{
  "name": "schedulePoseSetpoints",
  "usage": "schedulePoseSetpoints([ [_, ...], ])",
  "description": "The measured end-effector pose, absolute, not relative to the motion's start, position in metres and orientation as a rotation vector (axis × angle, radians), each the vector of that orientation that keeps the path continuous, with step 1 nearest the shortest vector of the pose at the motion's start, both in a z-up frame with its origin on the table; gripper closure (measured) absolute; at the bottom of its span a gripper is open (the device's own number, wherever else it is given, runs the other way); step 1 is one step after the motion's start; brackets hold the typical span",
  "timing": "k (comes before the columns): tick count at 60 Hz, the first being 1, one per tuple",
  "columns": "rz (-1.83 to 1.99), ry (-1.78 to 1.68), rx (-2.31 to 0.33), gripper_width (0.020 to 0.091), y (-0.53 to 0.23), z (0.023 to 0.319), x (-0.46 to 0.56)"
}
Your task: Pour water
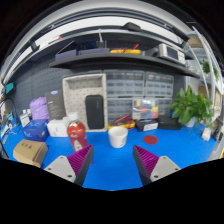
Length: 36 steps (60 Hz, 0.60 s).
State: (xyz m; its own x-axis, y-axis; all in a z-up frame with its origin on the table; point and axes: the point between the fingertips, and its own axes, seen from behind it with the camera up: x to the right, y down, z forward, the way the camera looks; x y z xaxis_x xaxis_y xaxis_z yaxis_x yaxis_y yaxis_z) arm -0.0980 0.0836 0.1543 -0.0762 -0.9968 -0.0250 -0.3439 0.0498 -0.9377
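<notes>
Hovering above blue table (110,165), jaws wide open, empty; white cup (118,136) upright beyond.

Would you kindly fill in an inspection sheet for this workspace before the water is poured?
Surface: blue table, bare just ahead of the fingers.
Job's things: white cup upright beyond the fingers; red bottle to its left.
Clutter: cardboard box, purple box, red disc.
Grippers: gripper open, holding nothing.
Cables: nothing seen.
Surroundings: potted plant, shelf above, dark wall behind.
</notes>
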Motion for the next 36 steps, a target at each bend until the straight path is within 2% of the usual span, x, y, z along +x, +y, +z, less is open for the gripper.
schedulePoseSetpoints([
  [15,-0.937,1.469,-1.500,0.0280,0.177,0.105,-0.071],
  [29,-0.943,1.452,-1.499,0.0280,0.205,0.091,-0.011],
  [36,-0.968,1.442,-1.471,0.0318,0.208,0.092,0.015],
])
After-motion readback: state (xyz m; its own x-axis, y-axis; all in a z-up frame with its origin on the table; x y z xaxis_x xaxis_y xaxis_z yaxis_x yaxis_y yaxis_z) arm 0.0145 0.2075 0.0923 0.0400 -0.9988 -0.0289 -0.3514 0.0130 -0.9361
